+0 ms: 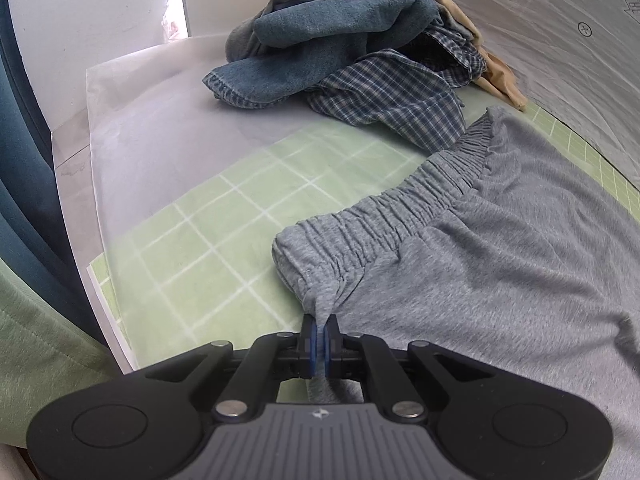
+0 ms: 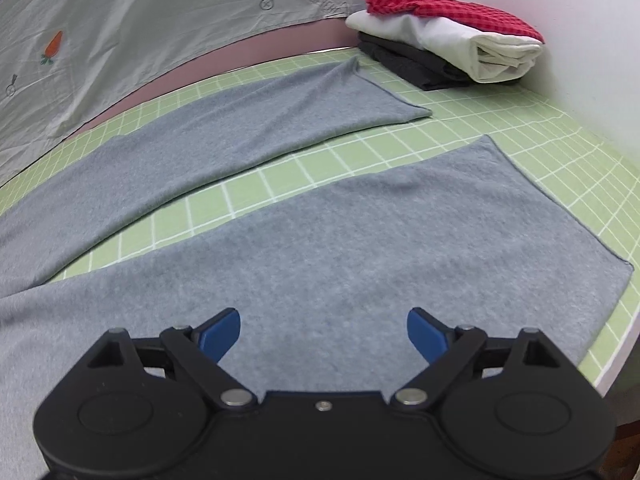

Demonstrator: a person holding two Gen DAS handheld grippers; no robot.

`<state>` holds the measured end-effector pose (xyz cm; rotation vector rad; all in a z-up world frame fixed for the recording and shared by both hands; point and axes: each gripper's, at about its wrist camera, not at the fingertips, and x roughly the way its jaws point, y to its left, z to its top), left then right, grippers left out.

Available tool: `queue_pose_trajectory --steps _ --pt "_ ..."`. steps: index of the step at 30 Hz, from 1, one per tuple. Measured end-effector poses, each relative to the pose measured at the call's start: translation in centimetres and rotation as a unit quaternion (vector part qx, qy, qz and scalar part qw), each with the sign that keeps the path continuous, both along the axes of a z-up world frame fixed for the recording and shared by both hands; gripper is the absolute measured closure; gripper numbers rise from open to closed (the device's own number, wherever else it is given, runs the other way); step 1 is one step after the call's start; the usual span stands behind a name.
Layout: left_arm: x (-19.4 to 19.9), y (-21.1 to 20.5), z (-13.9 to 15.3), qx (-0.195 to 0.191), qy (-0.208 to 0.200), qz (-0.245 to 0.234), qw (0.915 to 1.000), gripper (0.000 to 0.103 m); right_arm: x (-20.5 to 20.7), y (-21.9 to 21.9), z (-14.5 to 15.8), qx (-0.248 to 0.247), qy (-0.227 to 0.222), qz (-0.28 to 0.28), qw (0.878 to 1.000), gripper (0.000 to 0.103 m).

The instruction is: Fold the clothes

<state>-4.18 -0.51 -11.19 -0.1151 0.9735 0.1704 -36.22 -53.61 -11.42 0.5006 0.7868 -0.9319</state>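
left gripper is clamped on the waistband corner of the grey pants, which lie flat on the green mat. the legs run lengthwise away to the right, hems near the folded stack. right gripper hovers over the near leg, jaws spread wide, holding nothing.

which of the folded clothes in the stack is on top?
The red checked piece. It lies on top of the folded stack; the white one sits under it, and the dark grey one lies at the bottom on the green mat.
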Motion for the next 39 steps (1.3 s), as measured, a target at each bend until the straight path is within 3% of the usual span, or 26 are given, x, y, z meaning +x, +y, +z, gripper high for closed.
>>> queue_pose_trajectory --steps 6,15,20,28,30,32,33,35,36,39 --pt "-0.1 -1.2 0.0 0.028 -0.001 0.010 0.9996 0.098 -5.8 -5.5 -0.9 -0.021 0.013 -0.070 0.997 0.010" --pt "-0.3 -3.5 0.0 0.061 0.004 0.024 0.9978 0.098 -14.8 -10.6 -1.2 0.019 -0.008 -0.146 0.989 0.008" --pt "-0.7 -4.3 -0.1 0.068 0.000 0.031 0.9972 0.098 -16.7 -11.5 -1.5 0.041 -0.020 -0.145 0.988 0.007" --pt "-1.0 -5.0 -0.1 0.084 0.000 0.017 0.9963 0.098 -15.5 -11.2 -2.1 0.042 -0.007 -0.116 0.992 0.009" --pt "-1.0 -5.0 -0.1 0.084 0.001 0.017 0.9964 0.098 -15.0 -10.9 -2.0 0.036 -0.002 -0.106 0.994 0.019" --pt "-0.9 -4.9 -0.1 0.081 0.002 0.018 0.9965 0.098 -14.4 -10.6 -1.8 0.030 0.004 -0.095 0.995 0.055" --pt "-0.9 -4.9 -0.1 0.080 0.002 0.020 0.9966 0.098 -14.2 -10.5 -1.7 0.027 0.006 -0.089 0.996 0.064" --pt "-0.9 -4.9 -0.1 0.078 0.003 0.022 0.9968 0.098 -13.7 -10.3 -1.5 0.027 0.008 -0.081 0.996 0.091" --pt "-0.9 -4.9 -0.1 0.077 0.003 0.021 0.9968 0.098 -13.6 -10.3 -1.3 0.029 0.004 -0.080 0.996 0.097" --pt "-1.0 -4.8 0.1 0.084 0.004 0.023 0.9962 0.100 -13.8 -10.1 -0.4 0.016 -0.008 -0.083 0.996 0.100"
